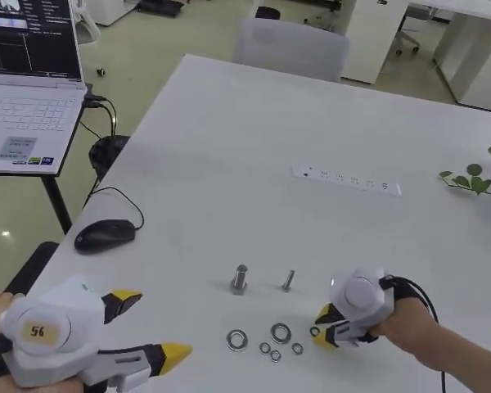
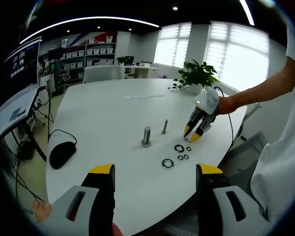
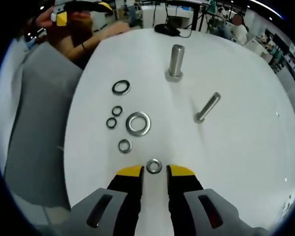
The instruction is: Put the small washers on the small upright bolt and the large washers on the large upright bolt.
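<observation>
**Inspector:** Bolts?

**Assistant:** The large bolt [image 1: 240,278] and the small bolt [image 1: 288,281] are plain steel. They stand head down, near each other but apart, on the white table [image 1: 229,147]. Both shafts are bare.

**Inspector:** Washers?

**Assistant:** There are six, all flat on the table on the person's side of the bolts. The two large washers [image 1: 236,339] lie one before each bolt. Three small washers [image 1: 275,355] cluster between and just behind them. The lone washer [image 3: 154,166], also small, lies apart on the right.

**Inspector:** Grippers?

**Assistant:** The right gripper [image 3: 155,171] is low over the table. Its yellow-tipped jaws are parted narrowly, with the lone washer between the tips and a gap on each side, so nothing is clamped. The left gripper [image 2: 155,169] is held back at the near left edge, with its jaws spread wide and nothing between them.

**Inspector:** Surroundings?

**Assistant:** A black mouse [image 1: 105,235] with a trailing cable sits by the left edge. A white power strip [image 1: 345,180] lies beyond the bolts. Plant leaves [image 1: 479,178] reach in from the right. A laptop [image 1: 29,82] stands on a separate stand to the left, and a grey chair [image 1: 290,47] is at the far side.

**Inspector:** Room?

**Assistant:** It is an office with a pale floor, white desks and bright windows with blinds.
</observation>
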